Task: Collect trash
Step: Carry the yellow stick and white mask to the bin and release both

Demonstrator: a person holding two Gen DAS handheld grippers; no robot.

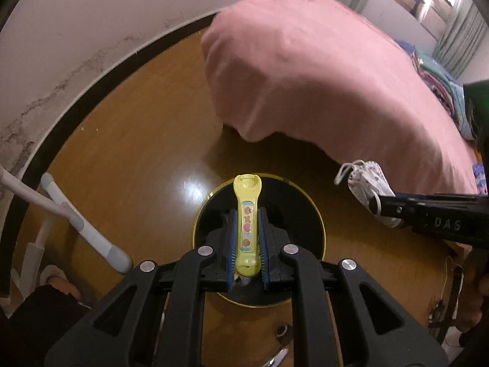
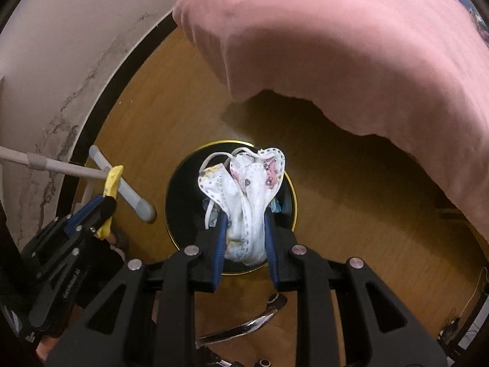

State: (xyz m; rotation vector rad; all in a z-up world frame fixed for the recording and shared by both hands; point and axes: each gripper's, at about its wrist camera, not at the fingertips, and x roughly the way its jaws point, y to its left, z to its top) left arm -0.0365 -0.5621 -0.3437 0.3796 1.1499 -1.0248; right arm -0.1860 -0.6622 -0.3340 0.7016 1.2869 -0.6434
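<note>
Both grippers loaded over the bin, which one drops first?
Probably either. Left gripper holds the yellow stick centred over the black bin. Right gripper holds the face mask over it too.

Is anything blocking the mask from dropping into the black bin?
Nothing visible does. The right gripper holds the face mask right over the open black bin. The left gripper holds a yellow plastic piece over it too, off to one side.

Bin (image 2: pixel 180 189) sits on the floor (image 2: pixel 351 214) beside the bed (image 2: pixel 336 46); mop (image 2: pixel 134 195) lies to its left, wall (image 2: pixel 61 46) behind; face mask (image 2: pixel 247 202) hangs above the bin.
</note>
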